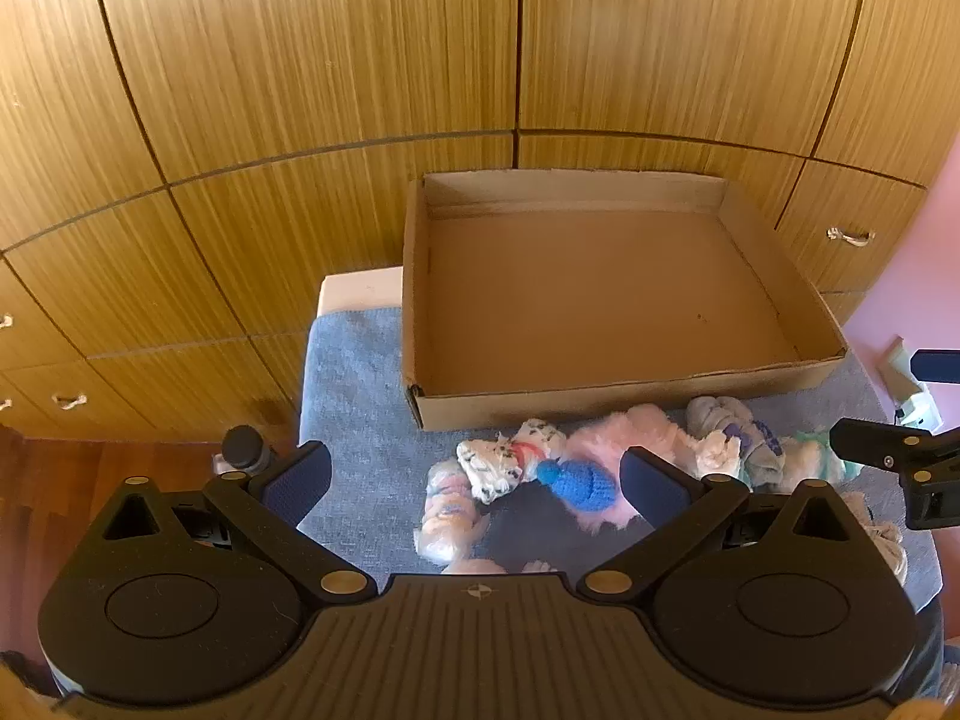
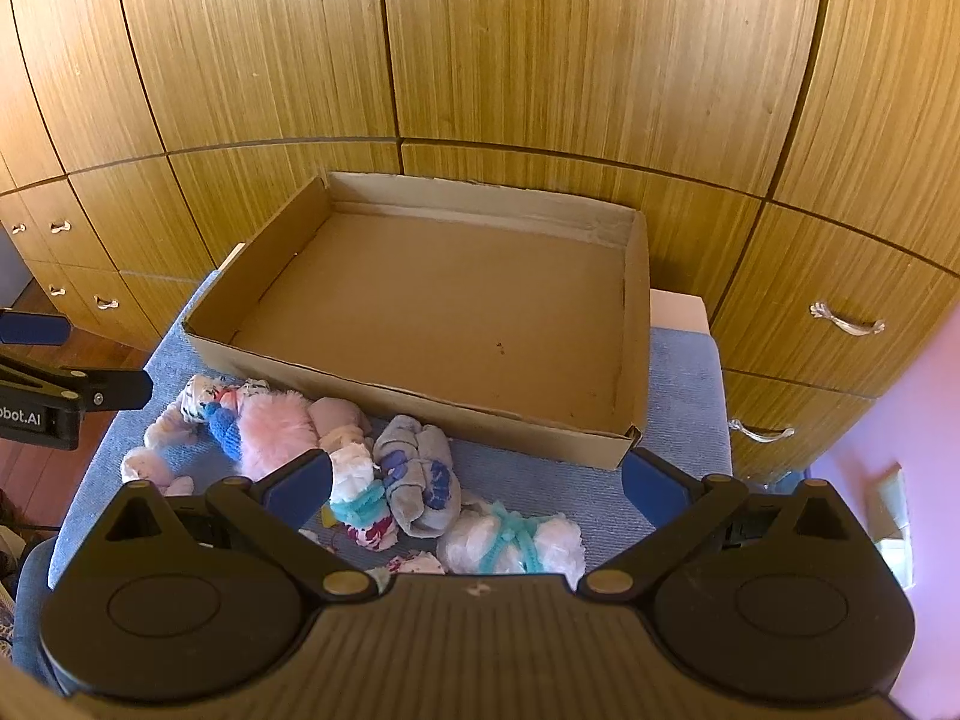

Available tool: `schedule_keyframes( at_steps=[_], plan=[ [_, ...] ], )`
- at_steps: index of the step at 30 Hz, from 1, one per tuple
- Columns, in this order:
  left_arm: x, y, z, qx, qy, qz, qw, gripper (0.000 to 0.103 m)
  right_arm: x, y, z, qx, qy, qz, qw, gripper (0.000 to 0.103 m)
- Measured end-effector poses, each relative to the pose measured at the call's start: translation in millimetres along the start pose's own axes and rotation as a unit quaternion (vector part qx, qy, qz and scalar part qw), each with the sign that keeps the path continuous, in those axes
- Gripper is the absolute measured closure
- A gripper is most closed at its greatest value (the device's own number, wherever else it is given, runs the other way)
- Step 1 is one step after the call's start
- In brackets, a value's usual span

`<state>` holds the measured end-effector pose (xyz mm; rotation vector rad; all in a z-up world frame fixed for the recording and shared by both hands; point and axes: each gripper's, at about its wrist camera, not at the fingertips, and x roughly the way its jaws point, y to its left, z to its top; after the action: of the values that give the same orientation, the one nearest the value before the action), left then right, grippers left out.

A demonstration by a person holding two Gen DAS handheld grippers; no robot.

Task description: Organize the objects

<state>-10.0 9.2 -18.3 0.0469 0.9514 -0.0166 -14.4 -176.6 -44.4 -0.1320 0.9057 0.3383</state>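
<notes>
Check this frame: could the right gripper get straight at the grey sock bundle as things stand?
Probably yes. The right gripper is open and angled down over the grey sock bundle, which lies on top of the pile on the blue cloth, uncovered. The white bundle touching it may get nudged.

Ahead of me stand wooden cabinets [image 1: 300, 90] with metal handles [image 2: 847, 319]. A pink wall [image 2: 912, 432] is at my right. Wood floor [image 1: 120, 468] shows below left.

Both wrist cameras look steeply down past my spread jaws. Left one sits left of the box [image 1: 600, 300], right one to its right, both near. Shared: box [image 2: 444, 312], sock pile [image 1: 600, 462] [image 2: 372, 468], wardrobe [image 1: 300, 90] [image 2: 540, 60] behind.
</notes>
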Motion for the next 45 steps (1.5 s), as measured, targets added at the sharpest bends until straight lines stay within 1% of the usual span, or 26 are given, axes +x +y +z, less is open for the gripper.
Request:
schedule_keyframes(
  at_steps=[23, 33, 36, 40, 45],
  plan=[
    [3, 1, -5, -0.003, 0.01, -0.005, 0.9999, 0.0, 1, 2, -9, -0.007, 0.009, 0.001, 1.0, 0.0],
    [3, 15, -16, -0.013, 0.019, -0.008, 0.9997, 0.0, -1, 0, -17, -0.008, 0.014, 0.01, 1.0, 0.0],
    [-2, 24, -27, -0.009, 0.019, -0.016, 0.9996, 0.0, -6, -2, -24, -0.009, 0.012, 0.008, 1.0, 0.001],
    [-16, 41, -60, 0.004, -0.005, -0.024, 0.9997, 0.0, -20, -8, -45, -0.03, -0.008, -0.003, 1.0, 0.001],
    [-30, 55, -109, 0.017, -0.03, -0.032, 0.9989, 0.0, -44, -14, -81, -0.067, -0.077, -0.013, 0.995, 0.001]
  ],
)
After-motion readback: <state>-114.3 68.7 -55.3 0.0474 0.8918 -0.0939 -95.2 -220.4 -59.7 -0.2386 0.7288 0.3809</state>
